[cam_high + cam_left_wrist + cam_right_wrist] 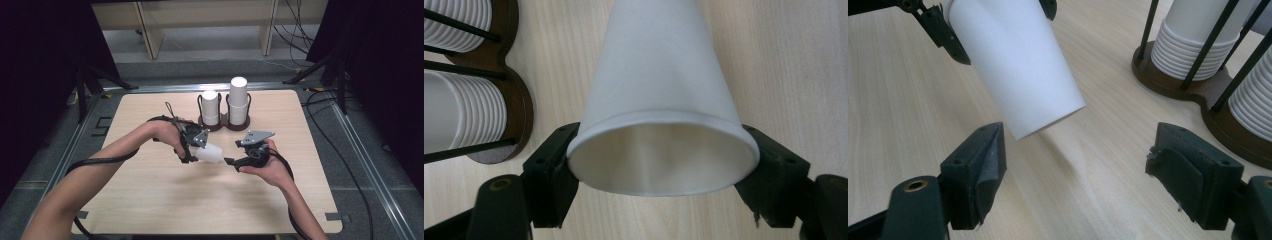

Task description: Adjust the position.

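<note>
Behind, holder (pixel 224 122), two cup stacks (pixel 238 100)

Cup stacks (pixel 1248 75) cut off by frame edge.

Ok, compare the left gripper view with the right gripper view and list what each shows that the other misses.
Left gripper view alone: the paper cup's open mouth and pale inside, with the left gripper clamped on its rim.
Right gripper view alone: the cup's closed bottom end, tilted above the table, just beyond the open right gripper.
Both: that cup, the wooden table, and the brown rack with two cup stacks.
</note>
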The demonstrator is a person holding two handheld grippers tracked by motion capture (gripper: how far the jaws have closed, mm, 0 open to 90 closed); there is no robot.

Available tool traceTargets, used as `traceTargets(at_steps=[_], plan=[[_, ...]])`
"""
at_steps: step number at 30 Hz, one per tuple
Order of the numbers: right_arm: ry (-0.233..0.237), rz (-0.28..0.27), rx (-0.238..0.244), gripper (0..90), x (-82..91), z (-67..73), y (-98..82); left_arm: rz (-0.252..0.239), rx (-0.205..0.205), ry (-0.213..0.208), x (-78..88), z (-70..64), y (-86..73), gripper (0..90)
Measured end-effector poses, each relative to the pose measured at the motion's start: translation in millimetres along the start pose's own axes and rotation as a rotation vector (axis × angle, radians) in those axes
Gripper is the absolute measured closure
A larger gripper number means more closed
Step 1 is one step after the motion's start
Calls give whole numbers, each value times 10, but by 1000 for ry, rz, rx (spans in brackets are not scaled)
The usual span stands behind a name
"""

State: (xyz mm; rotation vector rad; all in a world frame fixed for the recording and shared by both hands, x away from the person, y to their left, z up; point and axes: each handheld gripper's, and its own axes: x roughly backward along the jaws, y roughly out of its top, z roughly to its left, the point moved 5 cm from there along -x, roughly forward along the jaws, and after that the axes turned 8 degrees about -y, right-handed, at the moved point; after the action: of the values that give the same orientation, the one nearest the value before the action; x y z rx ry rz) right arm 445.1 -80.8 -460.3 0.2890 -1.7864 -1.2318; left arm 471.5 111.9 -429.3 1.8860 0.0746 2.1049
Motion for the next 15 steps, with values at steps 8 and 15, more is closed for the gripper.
traceTargets(at_steps=[8,15], plan=[[13,11,29,233,-50,42,36,21,-19,-21,-7,4,9,249],[28,17,41,235,-98,91,79,33,-25,-32,-4,14,12,249]])
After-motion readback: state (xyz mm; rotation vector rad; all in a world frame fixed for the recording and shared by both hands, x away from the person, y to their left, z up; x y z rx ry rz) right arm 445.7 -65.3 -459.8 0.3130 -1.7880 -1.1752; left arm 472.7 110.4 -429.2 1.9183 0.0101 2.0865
